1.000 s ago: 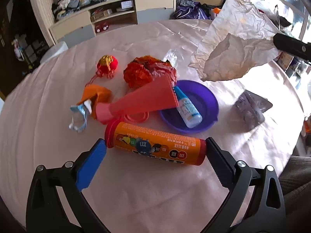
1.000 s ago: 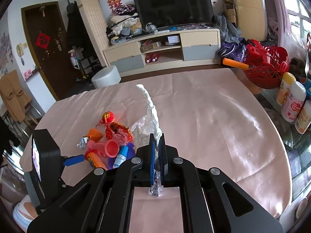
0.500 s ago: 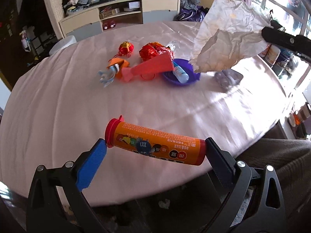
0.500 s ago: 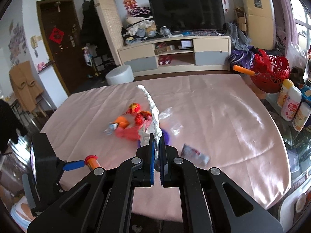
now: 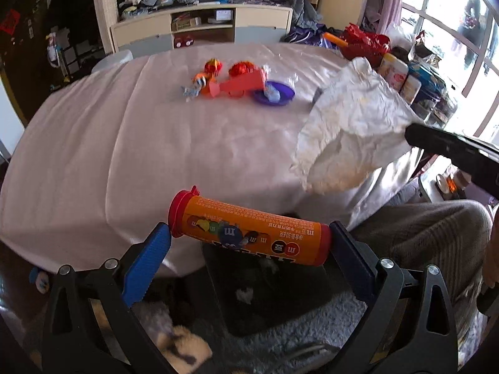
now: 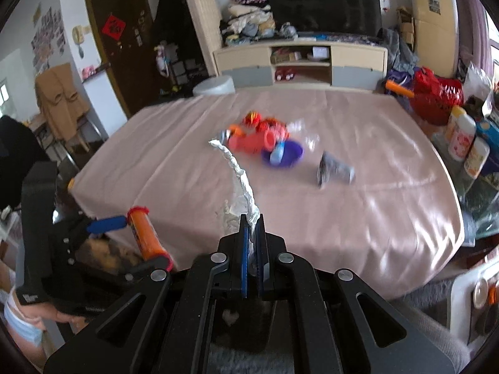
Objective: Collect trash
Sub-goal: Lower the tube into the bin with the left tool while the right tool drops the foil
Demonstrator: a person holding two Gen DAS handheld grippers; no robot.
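1. The left claw (image 5: 249, 240) grips an orange candy tube (image 5: 248, 229) end to end, red cap against its blue finger (image 5: 146, 261), held crosswise out past the near edge of the tabletop (image 5: 156, 155), above the floor.
2. Far ahead of that claw, on the pink cloth, sits a cluster of red and orange wrappers (image 5: 237, 79) beside a purple dish (image 5: 274, 93) with a small bottle in it.
3. To its right, the right claw (image 6: 251, 243) is closed on a crumpled white paper (image 5: 352, 131), which hangs in the air over the tabletop's edge.
4. Ahead and right of the right claw, a grey foil packet (image 6: 335, 171) lies alone on the cloth.
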